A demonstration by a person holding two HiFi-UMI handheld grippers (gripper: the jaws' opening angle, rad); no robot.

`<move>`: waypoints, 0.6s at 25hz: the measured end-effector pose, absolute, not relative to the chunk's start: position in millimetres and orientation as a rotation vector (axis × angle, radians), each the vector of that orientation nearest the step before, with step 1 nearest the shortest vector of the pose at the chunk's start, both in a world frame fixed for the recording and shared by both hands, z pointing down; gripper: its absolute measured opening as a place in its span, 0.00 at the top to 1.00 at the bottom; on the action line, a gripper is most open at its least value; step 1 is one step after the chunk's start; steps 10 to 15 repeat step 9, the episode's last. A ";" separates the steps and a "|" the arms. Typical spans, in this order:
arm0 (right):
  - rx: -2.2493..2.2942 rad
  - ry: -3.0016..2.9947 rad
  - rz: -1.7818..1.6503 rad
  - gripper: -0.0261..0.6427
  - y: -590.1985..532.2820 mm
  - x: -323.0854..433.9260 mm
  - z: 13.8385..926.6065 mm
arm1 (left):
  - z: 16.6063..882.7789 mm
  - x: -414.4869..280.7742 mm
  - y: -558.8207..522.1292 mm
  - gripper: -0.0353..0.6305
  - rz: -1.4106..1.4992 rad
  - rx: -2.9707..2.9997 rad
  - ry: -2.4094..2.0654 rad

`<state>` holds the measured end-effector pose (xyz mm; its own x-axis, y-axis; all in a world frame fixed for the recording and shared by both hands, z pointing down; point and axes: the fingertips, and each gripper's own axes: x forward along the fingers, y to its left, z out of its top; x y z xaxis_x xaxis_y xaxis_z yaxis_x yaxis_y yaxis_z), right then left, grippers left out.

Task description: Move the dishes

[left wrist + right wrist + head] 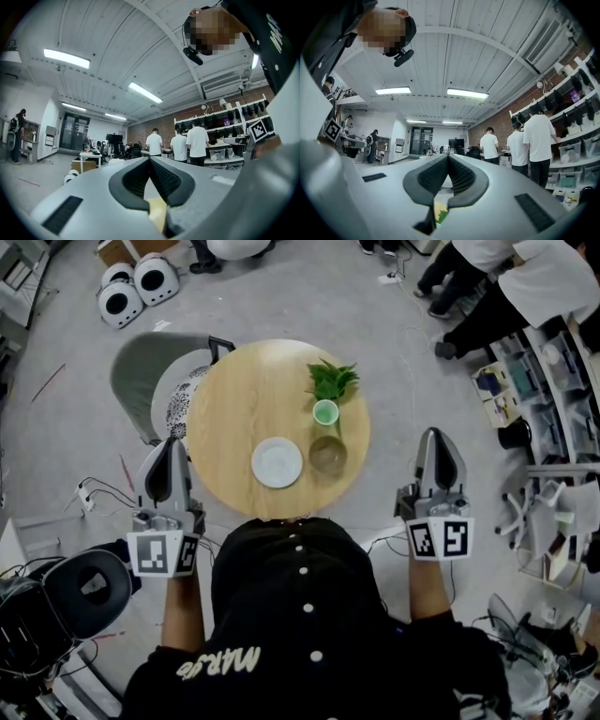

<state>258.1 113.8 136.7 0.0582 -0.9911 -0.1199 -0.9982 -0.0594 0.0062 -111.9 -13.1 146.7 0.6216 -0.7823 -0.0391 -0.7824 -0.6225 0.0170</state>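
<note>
On the round wooden table (244, 399) lie a white plate (277, 462), a clear glass bowl (327, 455) to its right, and a small green cup (325, 412) just behind the bowl. My left gripper (172, 442) hangs off the table's left edge, shut and holding nothing. My right gripper (432, 433) is off the right edge, also shut and holding nothing. Both are level with the plate and apart from it. In the left gripper view the jaws (150, 159) meet at the tips; the right gripper view (448, 156) shows the same. Neither gripper view shows the dishes.
A green plant (332, 380) stands behind the green cup. A grey chair (150, 381) sits at the table's left. Two white round devices (136, 287) lie on the floor behind. People (506, 287) and shelving (562, 381) fill the right side. A black headrest-like object (84, 587) is at lower left.
</note>
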 end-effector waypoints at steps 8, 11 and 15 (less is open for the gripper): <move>-2.238 2.102 0.124 0.97 104.4 257.8 137.1 | 142.9 -110.4 -15.8 0.94 0.081 -2.806 1.363; -2.237 2.102 0.124 0.97 104.0 258.0 134.2 | 140.0 -110.3 -15.8 0.94 0.084 -2.804 1.364; -2.237 2.102 0.124 0.97 104.0 258.0 134.2 | 140.0 -110.3 -15.8 0.94 0.084 -2.804 1.364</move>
